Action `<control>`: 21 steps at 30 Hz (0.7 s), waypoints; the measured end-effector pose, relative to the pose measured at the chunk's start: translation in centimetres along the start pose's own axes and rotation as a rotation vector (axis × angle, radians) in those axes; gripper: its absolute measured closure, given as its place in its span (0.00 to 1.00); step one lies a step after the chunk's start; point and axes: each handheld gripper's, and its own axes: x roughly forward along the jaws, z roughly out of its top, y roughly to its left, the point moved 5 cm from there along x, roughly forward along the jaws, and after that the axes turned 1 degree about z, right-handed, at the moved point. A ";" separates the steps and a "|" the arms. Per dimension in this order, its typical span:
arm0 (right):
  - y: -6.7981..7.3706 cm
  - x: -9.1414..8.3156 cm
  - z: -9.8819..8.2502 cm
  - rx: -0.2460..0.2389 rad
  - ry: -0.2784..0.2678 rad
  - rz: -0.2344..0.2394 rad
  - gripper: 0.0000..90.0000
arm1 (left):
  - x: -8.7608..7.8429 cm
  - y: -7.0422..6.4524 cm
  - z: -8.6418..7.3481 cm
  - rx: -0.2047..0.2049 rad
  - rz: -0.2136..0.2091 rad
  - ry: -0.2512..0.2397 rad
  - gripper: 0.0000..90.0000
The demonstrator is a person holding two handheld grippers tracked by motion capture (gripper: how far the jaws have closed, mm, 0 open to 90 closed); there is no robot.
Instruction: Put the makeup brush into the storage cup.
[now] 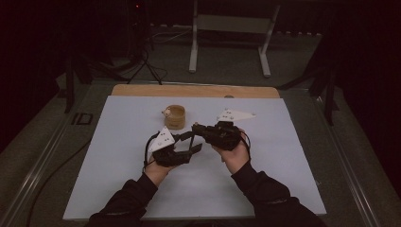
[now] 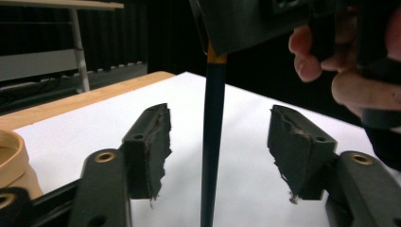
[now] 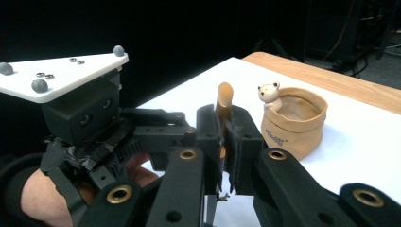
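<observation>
Pencil (image 2: 213, 137), dark blue with a tan top end, hangs upright over the middle of the white counter (image 1: 118, 156), clamped near that top end between the jaws of my right tongs (image 3: 226, 137). In the right gripper view its rounded tan tip pokes up above the closed pads. My left tongs (image 2: 217, 151) are spread apart, one frayed black pad on either side of the shaft, neither pad touching it. From the high view, both tongs meet near the counter's centre, left tongs (image 1: 189, 144) reaching toward right tongs (image 1: 197, 127). Toward the counter's far edge, just beyond my left tongs, sits a tan fabric pouch (image 3: 295, 123) with a small bear figure (image 3: 270, 94) on its rim.
</observation>
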 end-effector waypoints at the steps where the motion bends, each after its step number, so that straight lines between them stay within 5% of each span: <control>1: 0.0 0.0 0.1 -0.003 0.000 -0.007 0.94 | 0.0 0.0 0.0 0.003 0.004 0.008 0.42; 21: -1.8 -1.2 2.0 -0.097 0.026 -0.060 0.94 | -2.2 0.8 0.0 -0.021 -0.002 0.067 0.12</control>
